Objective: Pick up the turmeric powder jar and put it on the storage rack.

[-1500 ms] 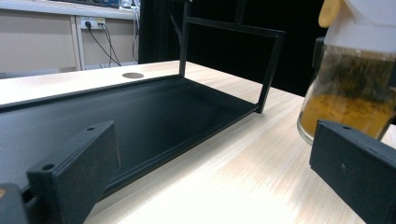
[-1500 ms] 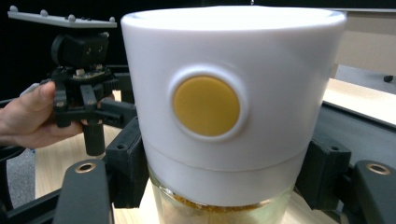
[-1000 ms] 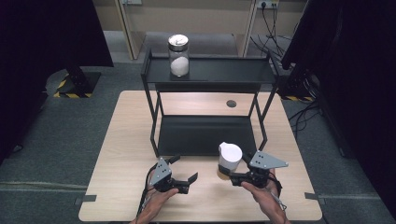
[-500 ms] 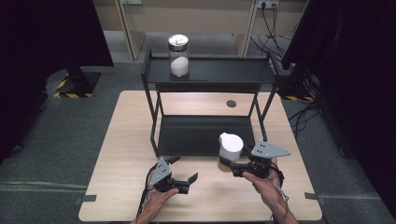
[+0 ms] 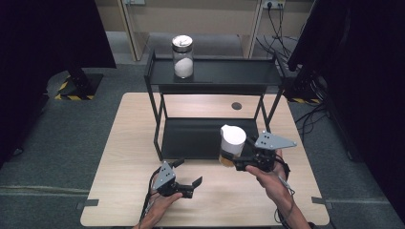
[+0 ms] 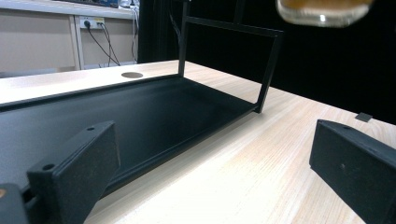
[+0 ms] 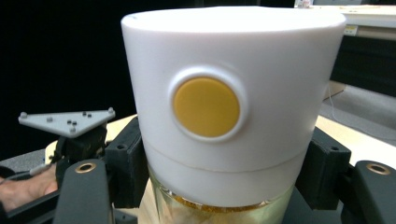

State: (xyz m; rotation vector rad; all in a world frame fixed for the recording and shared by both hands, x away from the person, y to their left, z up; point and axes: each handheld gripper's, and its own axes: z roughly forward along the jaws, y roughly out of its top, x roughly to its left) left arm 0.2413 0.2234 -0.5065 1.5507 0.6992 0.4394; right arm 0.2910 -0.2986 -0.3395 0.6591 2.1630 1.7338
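Right gripper clamped on white-lidded jar, contents mostly hidden, perhaps amber granules, left gripper apart.

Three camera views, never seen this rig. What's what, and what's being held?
No robot arm: a person holds a two-jaw hand-held gripper in each hand.

The high view looks down on a wooden table carrying a black two-level rack. A glass jar of white powder stands on the top shelf.

The right hand-held gripper is shut on a white-lidded jar, lifted off the table. Its own camera shows that lid close up, with a yellow button.

The left hand-held gripper is open, holding nothing; its camera looks across the rack's bottom shelf.
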